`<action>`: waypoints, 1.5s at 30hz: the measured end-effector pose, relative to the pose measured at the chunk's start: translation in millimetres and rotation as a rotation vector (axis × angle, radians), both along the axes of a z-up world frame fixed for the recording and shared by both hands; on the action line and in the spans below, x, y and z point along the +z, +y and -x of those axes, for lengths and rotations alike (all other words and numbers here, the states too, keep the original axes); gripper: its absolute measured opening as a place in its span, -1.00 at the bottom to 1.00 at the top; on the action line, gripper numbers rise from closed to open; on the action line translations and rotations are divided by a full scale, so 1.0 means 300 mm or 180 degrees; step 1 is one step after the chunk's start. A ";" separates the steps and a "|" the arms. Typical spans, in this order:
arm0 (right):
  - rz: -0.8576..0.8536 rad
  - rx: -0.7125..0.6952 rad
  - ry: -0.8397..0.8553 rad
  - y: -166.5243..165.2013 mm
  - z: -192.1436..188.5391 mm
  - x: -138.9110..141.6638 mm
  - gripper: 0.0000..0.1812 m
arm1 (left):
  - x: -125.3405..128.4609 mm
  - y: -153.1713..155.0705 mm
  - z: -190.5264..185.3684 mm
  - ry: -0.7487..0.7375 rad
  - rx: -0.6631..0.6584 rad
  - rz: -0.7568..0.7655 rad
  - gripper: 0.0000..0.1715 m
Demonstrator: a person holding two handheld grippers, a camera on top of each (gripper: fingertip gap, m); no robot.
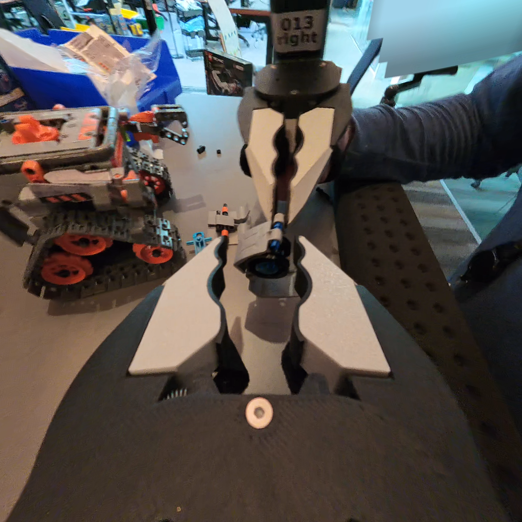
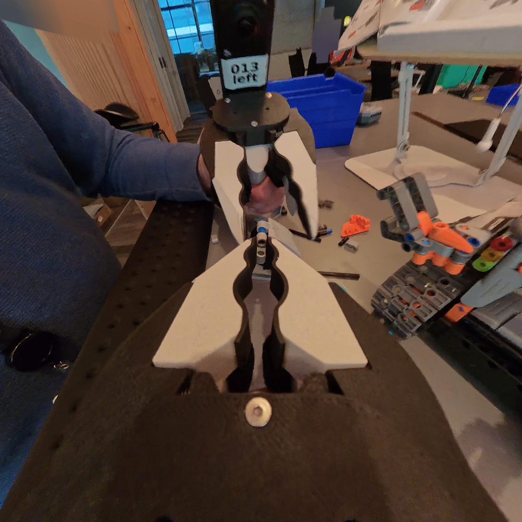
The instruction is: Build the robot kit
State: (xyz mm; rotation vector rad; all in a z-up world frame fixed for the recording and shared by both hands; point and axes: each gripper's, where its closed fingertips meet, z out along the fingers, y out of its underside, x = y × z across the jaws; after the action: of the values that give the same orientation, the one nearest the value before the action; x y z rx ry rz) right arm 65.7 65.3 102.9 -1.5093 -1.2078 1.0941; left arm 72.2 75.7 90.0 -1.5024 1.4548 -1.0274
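Observation:
My left gripper (image 1: 260,240) has its jaws set apart around a grey brick-built part (image 1: 262,254) with a black and blue round end. It holds the part above the table. The part presses on the gripper's right finger, and a thin slit shows by the left finger. My right gripper (image 2: 261,243) is shut on a small grey holed beam (image 2: 261,250). The beam meets a white connector on a blue pin (image 2: 261,226) at the part's far end. The two grippers face each other tip to tip; the right one (image 1: 278,217) enters the left wrist view from above.
A grey, black and orange tracked vehicle model (image 1: 93,226) stands to the left and also shows in the right wrist view (image 2: 440,282). Small loose pieces (image 1: 223,223) and an orange piece (image 2: 356,224) lie on the table. A blue bin (image 2: 319,107), a white stand base (image 2: 395,166) and a black perforated board (image 1: 395,268) are nearby. Only a small space, under 4 cm, lies between the two pairs of fingers. About 15 cm separates my left fingertips from the orange piece (image 2: 356,224).

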 end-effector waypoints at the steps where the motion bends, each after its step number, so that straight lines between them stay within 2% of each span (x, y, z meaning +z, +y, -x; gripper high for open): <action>1: 0.0053 0.0009 -0.0042 0.000 0.004 -0.013 -0.96 | -0.007 -0.018 -0.008 0.0035 -0.0081 -0.0055 -0.57; 2: 0.0080 0.0042 -0.0061 -0.005 0.008 -0.019 -0.96 | -0.019 -0.026 -0.012 0.0094 -0.0112 -0.0132 -0.66; 6: 0.0114 0.0039 -0.0302 -0.006 0.011 -0.075 -0.95 | -0.061 -0.027 -0.001 0.0241 -0.0105 -0.0220 -0.76; 10: 0.0058 0.0041 -0.0457 -0.008 0.010 -0.107 -0.96 | -0.087 -0.031 0.004 0.0325 -0.0118 -0.0278 -0.79; 12: 0.0099 0.0026 -0.0477 -0.004 0.001 -0.117 -0.96 | -0.084 -0.028 0.007 0.0293 -0.0103 -0.0351 -0.91; 16: 0.0003 0.0076 -0.0594 -0.014 -0.005 -0.134 -0.96 | -0.104 -0.037 0.002 0.0363 -0.0133 -0.0350 -0.92; 19: 0.0123 0.0112 -0.0473 -0.016 -0.030 -0.119 -0.96 | -0.096 0.003 0.019 0.0299 0.0000 -0.0235 -0.96; 21: 0.0081 0.0197 -0.0553 -0.032 -0.023 -0.130 -0.96 | -0.127 -0.020 0.003 0.0475 -0.0099 -0.0386 -0.95; 24: 0.0047 0.0205 -0.0557 -0.035 -0.024 -0.131 -0.96 | -0.106 -0.002 0.013 0.0374 -0.0080 -0.0238 -0.95; 27: -0.0138 0.0271 -0.0738 -0.052 -0.017 -0.148 -0.95 | -0.126 -0.003 0.009 0.0543 -0.0081 -0.0396 -0.95; 29: -0.0227 0.0259 -0.0797 -0.050 -0.013 -0.151 -0.95 | -0.126 0.001 0.008 0.0537 -0.0076 -0.0334 -0.96; 32: -0.0259 0.0171 -0.0841 -0.039 -0.030 -0.142 -0.80 | -0.138 -0.003 0.012 0.0605 -0.0117 -0.0350 -0.97; 34: -0.0246 0.0115 -0.0733 -0.035 -0.048 -0.114 -0.80 | -0.146 -0.005 0.010 0.0632 -0.0123 -0.0374 -0.97; 38: -0.0153 0.0046 -0.1062 -0.024 -0.086 -0.174 -0.75 | -0.159 0.015 0.019 0.0696 -0.0062 -0.0322 -0.96; 41: -0.0189 -0.0019 -0.1376 -0.018 -0.090 -0.228 -0.74 | -0.156 0.012 0.018 0.0704 -0.0068 -0.0341 -0.87; 45: -0.0216 -0.0016 -0.1416 -0.022 -0.084 -0.231 -0.78 | -0.144 0.000 0.043 0.0719 -0.0150 -0.0358 -0.65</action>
State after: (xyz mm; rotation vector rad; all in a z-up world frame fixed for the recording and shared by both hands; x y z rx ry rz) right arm 90.9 58.7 33.5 -1.7561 -1.5206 0.7222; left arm 59.4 75.8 46.9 -1.5477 1.6832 -0.8084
